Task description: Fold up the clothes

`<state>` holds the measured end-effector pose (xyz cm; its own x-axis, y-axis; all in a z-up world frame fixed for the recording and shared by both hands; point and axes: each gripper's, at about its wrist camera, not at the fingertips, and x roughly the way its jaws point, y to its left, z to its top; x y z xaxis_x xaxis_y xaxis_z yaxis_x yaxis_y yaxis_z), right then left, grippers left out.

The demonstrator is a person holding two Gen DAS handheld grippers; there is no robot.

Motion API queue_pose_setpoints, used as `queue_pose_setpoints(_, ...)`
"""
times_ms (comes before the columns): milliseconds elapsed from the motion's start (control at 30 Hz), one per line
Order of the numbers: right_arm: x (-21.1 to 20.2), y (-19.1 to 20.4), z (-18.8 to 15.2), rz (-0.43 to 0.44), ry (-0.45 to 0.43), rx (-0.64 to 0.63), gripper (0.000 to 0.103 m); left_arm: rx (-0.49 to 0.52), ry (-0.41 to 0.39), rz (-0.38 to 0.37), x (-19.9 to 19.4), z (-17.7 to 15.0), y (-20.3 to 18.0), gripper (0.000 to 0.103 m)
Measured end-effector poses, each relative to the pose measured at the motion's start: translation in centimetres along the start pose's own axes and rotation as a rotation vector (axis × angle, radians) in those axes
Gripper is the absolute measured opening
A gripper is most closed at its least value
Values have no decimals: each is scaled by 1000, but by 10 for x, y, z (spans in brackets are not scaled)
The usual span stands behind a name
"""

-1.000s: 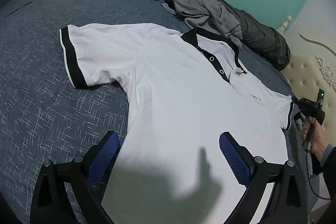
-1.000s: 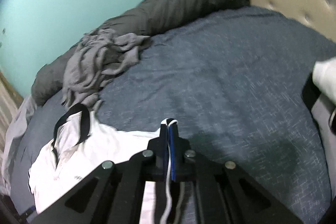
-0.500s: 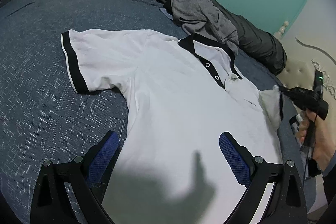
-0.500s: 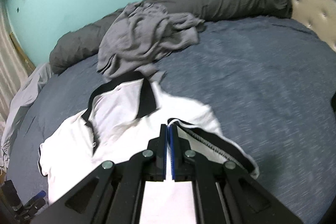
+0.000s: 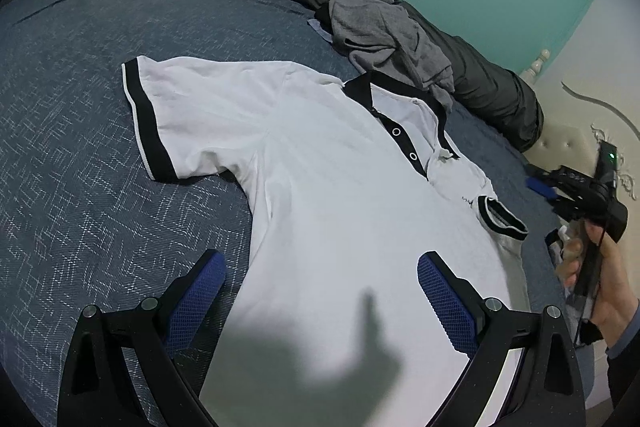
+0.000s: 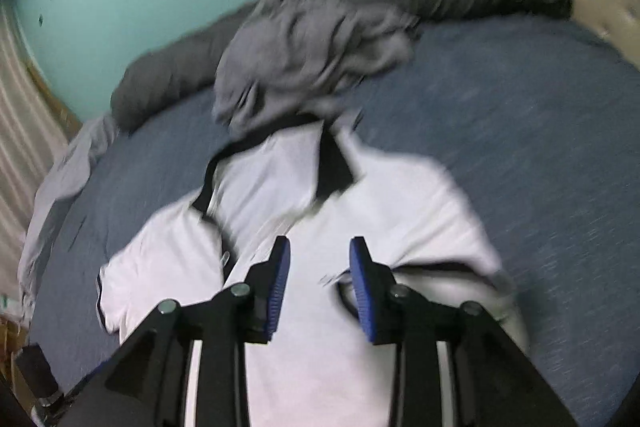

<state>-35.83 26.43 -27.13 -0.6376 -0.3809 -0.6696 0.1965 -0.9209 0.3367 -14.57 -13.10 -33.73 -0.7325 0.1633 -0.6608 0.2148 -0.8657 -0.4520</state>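
Above white polo shirt (image 6: 320,347), right tool (image 6: 320,267) opening.

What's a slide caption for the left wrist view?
Open left gripper above white polo shirt on the bed; one sleeve folded in, right gripper opening, empty.

Small dark chest mark on polo shirt (image 5: 340,211), illegible.
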Motion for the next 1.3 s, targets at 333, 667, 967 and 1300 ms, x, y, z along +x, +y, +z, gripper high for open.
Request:
queue_pose_setpoints(333,2,-92,-7,-108,93,99,30,3,9,-3,3,-1,-1,99)
queue_pose_setpoints(667,20,-86,-26,-67,156,-36,5,8,20,-2,7,-4,-1,99)
queue_pose_setpoints(967,16,-58,-57,-18,264,-224,4,10,23,-13,6,-4,-2,99)
queue_pose_setpoints(1300,-6,-54,-49,19,213,-132,16,5,21,-15,6,-3,-1,99)
